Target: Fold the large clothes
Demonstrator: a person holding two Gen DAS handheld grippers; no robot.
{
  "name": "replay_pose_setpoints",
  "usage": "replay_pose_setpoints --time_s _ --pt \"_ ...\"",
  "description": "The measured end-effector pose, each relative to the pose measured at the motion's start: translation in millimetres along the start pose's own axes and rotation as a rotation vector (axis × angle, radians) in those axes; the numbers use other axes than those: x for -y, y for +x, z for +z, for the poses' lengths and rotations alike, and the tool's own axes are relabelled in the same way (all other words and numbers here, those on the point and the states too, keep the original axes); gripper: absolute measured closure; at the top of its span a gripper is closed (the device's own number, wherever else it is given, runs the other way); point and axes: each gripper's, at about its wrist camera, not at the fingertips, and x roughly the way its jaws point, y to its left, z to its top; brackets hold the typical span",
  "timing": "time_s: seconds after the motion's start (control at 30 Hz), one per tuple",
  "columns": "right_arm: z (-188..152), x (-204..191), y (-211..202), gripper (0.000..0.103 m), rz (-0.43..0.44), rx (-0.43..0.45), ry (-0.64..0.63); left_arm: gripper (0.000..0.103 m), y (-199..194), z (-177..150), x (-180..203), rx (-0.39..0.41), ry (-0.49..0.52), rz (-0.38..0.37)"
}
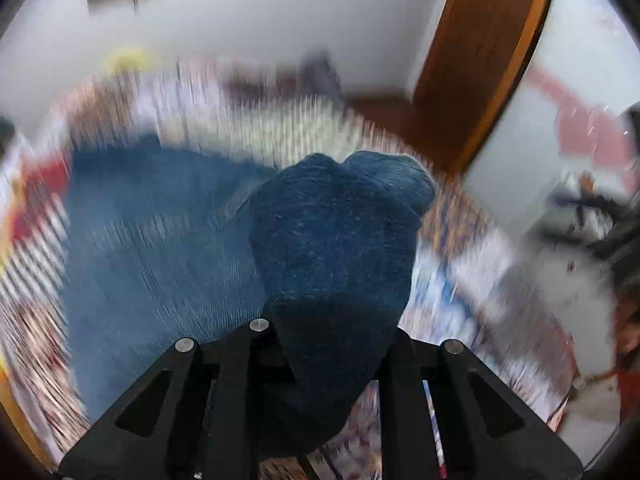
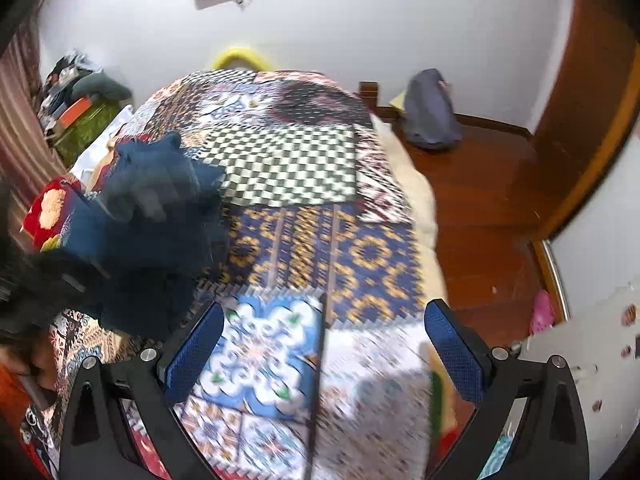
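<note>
Through my left wrist view, my left gripper (image 1: 332, 344) is pinched narrow on a bunched fold of the dark blue garment (image 1: 336, 240), which bulges up straight ahead of the fingers and hides their tips; the rest of the cloth trails off to the gripper's left, blurred, over the patterned bed (image 1: 452, 264). Through my right wrist view, my right gripper (image 2: 324, 340) stands wide with nothing between its blue pads (image 2: 456, 352), over the bed's patchwork cover (image 2: 360, 256). From here the garment (image 2: 152, 216) hangs well off to the gripper's left and ahead, a crumpled mass whose long axis I cannot tell. My left hand has it; I judge the right must cross leftward to take a free edge.
</note>
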Motion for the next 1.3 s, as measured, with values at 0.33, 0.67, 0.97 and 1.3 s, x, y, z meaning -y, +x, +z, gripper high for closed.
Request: replay_pose_setpoints --time_s 0.33,0.67,0.97,1.3 --pt "-5.7 -20.2 -16.4 0.003 0.073 0.039 -0.033 0.064 -24.4 -21.1 1.8 -0.080 0.020 -0.035" --pt "28.8 -98.3 13.2 0.003 0.262 0.019 -0.081 0.025 -118.0 -31.5 -44.1 0.104 0.018 0.078" --pt "-10.1 -121.5 116.0 0.003 0.187 -0.225 -0.118 0.018 -52.8 -61.7 -118.6 -0.046 -0.083 0.168" --pt "-10.3 -62.7 85.4 0.003 0.177 -0.225 -0.045 0.011 -82.7 -72.7 -135.0 -0.007 -0.087 0.227"
